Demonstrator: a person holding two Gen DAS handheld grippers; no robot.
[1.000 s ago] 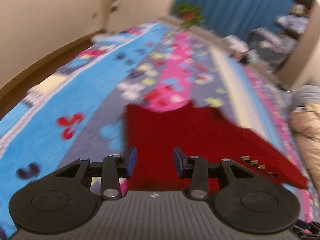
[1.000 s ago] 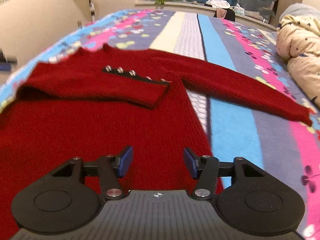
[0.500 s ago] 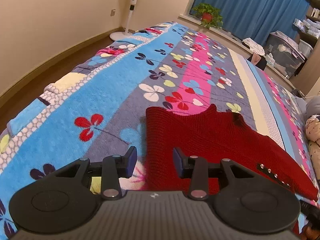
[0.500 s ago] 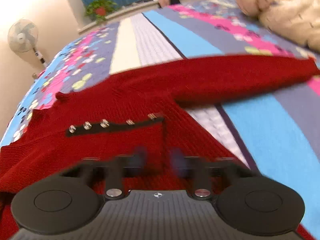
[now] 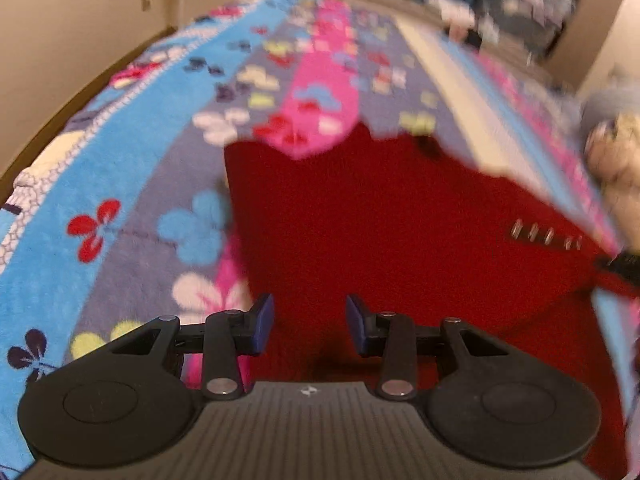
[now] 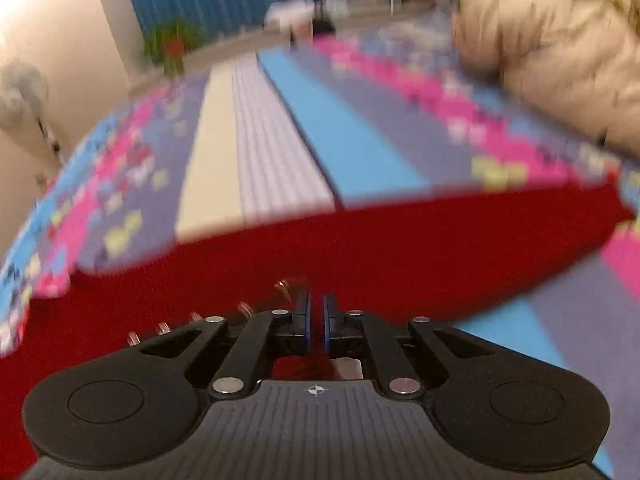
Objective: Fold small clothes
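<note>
Lying: red sweater [image 5: 372,232] spread on the flowered blanket [image 5: 120,160], filling the lower centre and right of the left view
Left gripper [image 5: 310,322]: jaws stood moderately apart over the sweater's lower edge, nothing between the pads
Right gripper [image 6: 316,320]: jaws nearly closed, a thin slit left; red knit showed behind them, grip unclear
Buttons [image 6: 192,318]: metal row just left of the right gripper
Sleeve [image 6: 480,232]: stretched toward the right edge
Beige bedding [image 6: 560,48]: upper right
</note>
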